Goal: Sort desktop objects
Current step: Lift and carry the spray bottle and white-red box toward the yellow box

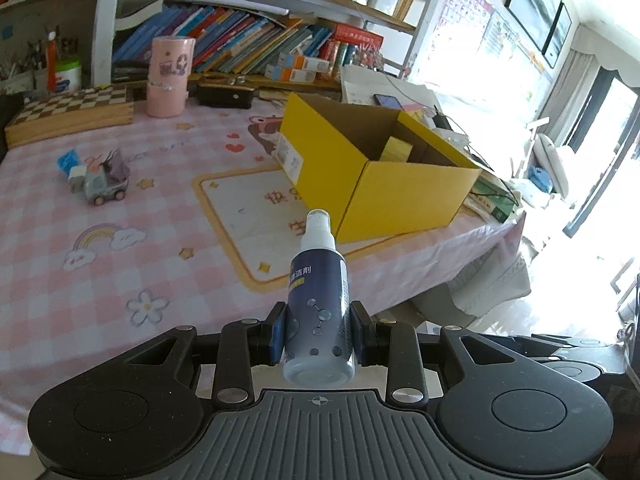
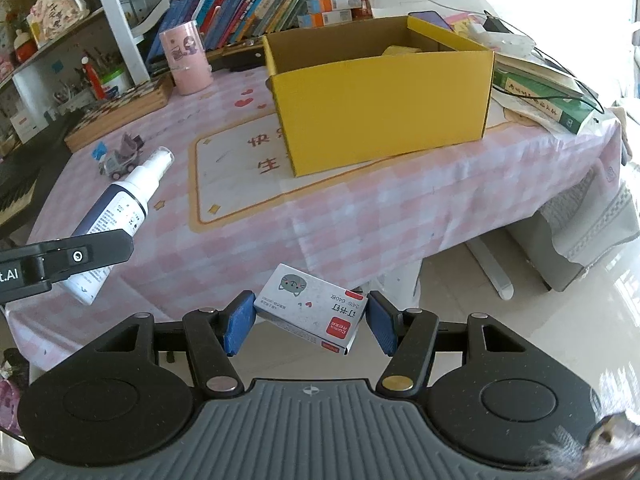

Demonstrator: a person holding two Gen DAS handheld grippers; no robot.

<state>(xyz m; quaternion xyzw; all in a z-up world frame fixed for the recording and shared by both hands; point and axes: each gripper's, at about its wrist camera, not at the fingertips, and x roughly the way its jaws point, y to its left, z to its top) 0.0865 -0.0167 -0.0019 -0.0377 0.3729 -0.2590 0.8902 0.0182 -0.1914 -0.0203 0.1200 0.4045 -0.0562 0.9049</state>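
Observation:
My left gripper [image 1: 319, 332] is shut on a dark blue spray bottle [image 1: 319, 304] with a white nozzle, held above the table's front edge and pointing toward the open yellow cardboard box [image 1: 376, 184]. The bottle also shows at the left of the right wrist view [image 2: 120, 216], clamped by the left gripper's finger [image 2: 80, 258]. My right gripper [image 2: 311, 322] is shut on a small white staple box [image 2: 312, 306] with a cat drawing, held off the table's front edge. The yellow box [image 2: 380, 92] stands ahead, with something yellow inside.
A toy truck [image 1: 105, 186] and small packets lie at the left on the pink checked tablecloth [image 1: 120, 264]. A pink canister [image 1: 168, 76], a chessboard box [image 1: 72, 110] and a bookshelf stand behind. Books and cables [image 2: 540, 88] lie right of the box.

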